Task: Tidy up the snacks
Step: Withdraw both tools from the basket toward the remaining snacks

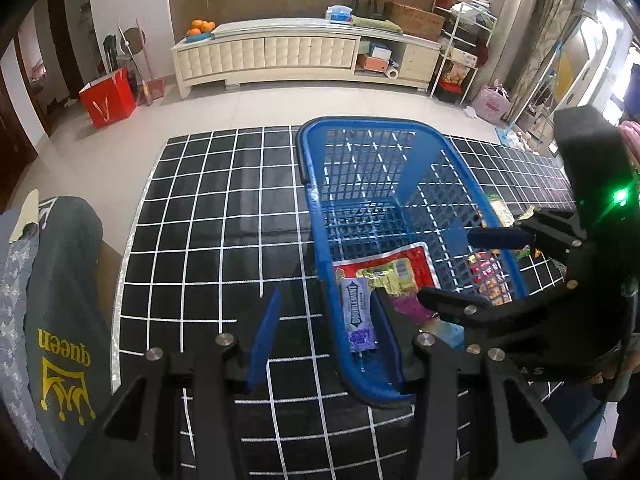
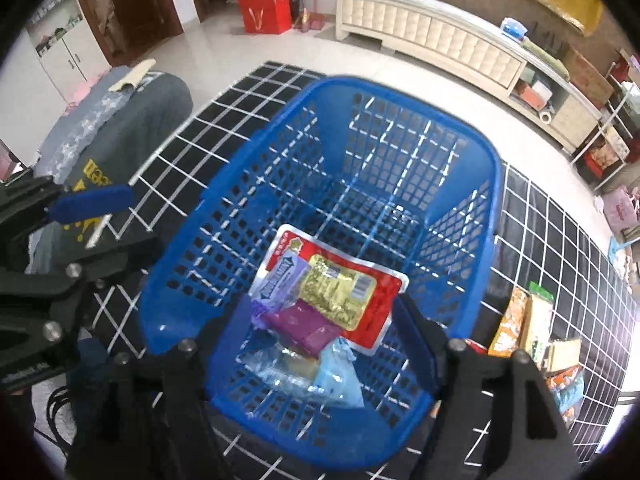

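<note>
Right gripper (image 2: 324, 324) poised over the near end of the blue basket (image 2: 472, 168), pointing steeply down, jaws apart, nothing between the pads; judged a release posture above the collected pile. Left gripper (image 1: 324, 334) likewise parted and empty, hovering beside the basket's near left corner; appears in its own view to straddle the rim, yet shows in the right wrist view as standing clear of it, above the grid mat (image 1: 208, 220). Probably kept there out of the working hand's way, ready to steady the basket if needed. Basket placed upright on the mat, open top facing both cameras, so that items drop straight in. Collected snacks heaped at the near end of the basket floor, far end bare: red packet (image 2: 340, 288) with a yellow label lying flat at the bottom; Doublemint gum pack (image 2: 282, 276) resting across its left edge; purple packet (image 2: 308, 326) overlapping its near side; pale blue clear wrapper (image 2: 340, 372) nearest, crumpled and translucent. All thin, light and glossy; expect sliding rather than stacking. Loose snacks (image 2: 532, 328) outside on the mat just right of the basket, several orange and green packs leaning together, not yet sorted. Task judged partly complete. Grey garment (image 1: 64, 300) at the mat's left edge, not involved.
</note>
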### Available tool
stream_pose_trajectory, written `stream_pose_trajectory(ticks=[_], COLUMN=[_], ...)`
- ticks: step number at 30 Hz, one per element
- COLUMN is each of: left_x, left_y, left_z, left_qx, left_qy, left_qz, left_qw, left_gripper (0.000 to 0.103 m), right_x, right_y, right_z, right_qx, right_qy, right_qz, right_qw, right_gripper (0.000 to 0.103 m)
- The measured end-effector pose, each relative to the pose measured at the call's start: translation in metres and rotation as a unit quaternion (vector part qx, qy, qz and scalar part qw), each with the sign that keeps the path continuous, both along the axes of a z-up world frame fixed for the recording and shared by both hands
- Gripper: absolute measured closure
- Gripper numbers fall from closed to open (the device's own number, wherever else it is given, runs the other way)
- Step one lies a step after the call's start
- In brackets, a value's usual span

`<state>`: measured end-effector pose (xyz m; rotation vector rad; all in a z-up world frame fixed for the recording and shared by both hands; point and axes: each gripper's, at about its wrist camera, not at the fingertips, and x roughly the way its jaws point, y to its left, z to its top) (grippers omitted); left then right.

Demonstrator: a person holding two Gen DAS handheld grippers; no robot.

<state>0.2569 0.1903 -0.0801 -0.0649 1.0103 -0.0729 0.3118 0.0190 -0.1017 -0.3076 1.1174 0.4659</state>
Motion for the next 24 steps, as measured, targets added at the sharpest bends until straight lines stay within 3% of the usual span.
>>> stream_pose_trajectory(ticks=[10,13,15,24], left_x=[-0.029,-0.037,-0.04,-0.053], left_y=[-0.049,-0.069,-0.085,-0.168], left_z=[0.042,0.055,0.062,0.066], left_qx=[0.014,0.013,0.018,0.02], left_qy=[-0.034,-0.05,-0.058,-0.061], left_qz=[-0.024,-0.034,-0.04,-0.092], left_qw=[0.999,0.9981,0.9974,0.9937], left_gripper=[0.059,0.044,0.044,0.038], right_x=[-0.05,-0.063,-0.073,-0.112], right_y=[-0.053,-0.081,-0.099,-0.186], right_z=[0.06,0.075,0.082,0.087], right_qx=[0.014,0.02,0.026,0.036], right_qy=[-0.069,-0.083,-0.09,-0.101], right_qz=[-0.037,-0.06,-0.077,-0.139], right_qw=[0.997,0.995,0.993,0.985], right_gripper=[0.026,0.026,0.026,0.026])
